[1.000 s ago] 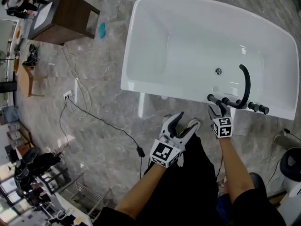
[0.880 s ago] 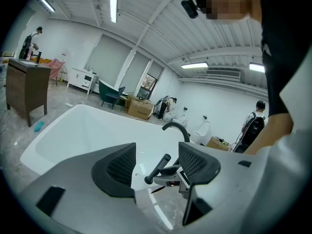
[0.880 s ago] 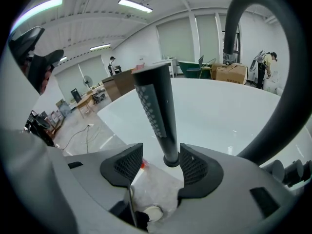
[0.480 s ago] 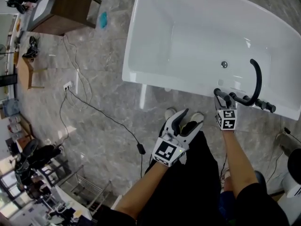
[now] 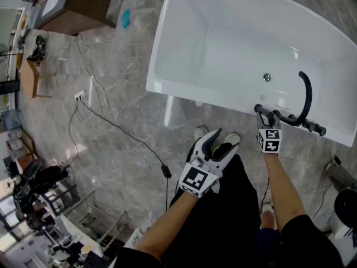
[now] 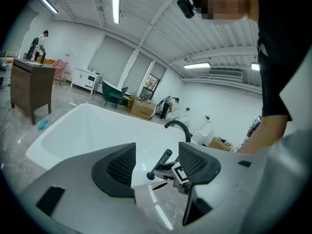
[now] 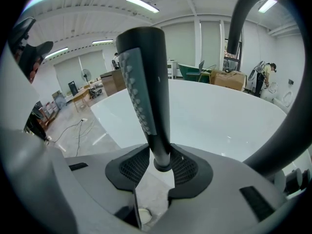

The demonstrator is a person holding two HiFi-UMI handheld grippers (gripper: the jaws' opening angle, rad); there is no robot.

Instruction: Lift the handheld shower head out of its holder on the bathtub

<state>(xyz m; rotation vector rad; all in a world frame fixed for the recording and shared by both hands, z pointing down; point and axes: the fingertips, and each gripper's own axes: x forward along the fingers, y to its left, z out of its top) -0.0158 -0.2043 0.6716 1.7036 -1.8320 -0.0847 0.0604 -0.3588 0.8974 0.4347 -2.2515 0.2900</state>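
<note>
One white bathtub (image 5: 240, 43) fills the head view from 12 to 3 o'clock. Its bare basin holds a single round silver fitting (image 5: 267, 77). One brown wooden cabinet (image 5: 83, 7) stands on the grey floor at 11 o'clock. One curved black spout (image 5: 305, 96) arches over the tub's near rim at 3 o'clock.

Just at its 9 o'clock side stands the one shower head (image 5: 260, 110). It is a slim black stick with rows of small nozzle dots down one side, seated in its holder on the rim.

There are two tongs. The right tongs (image 5: 262, 119) have just been closing, and their pads now press both sides of the shower head's lower stem (image 7: 146, 82). The left tongs (image 5: 222, 144) hang at 5 o'clock, short of the tub, spread wide with nothing between them (image 6: 156, 162).
</note>
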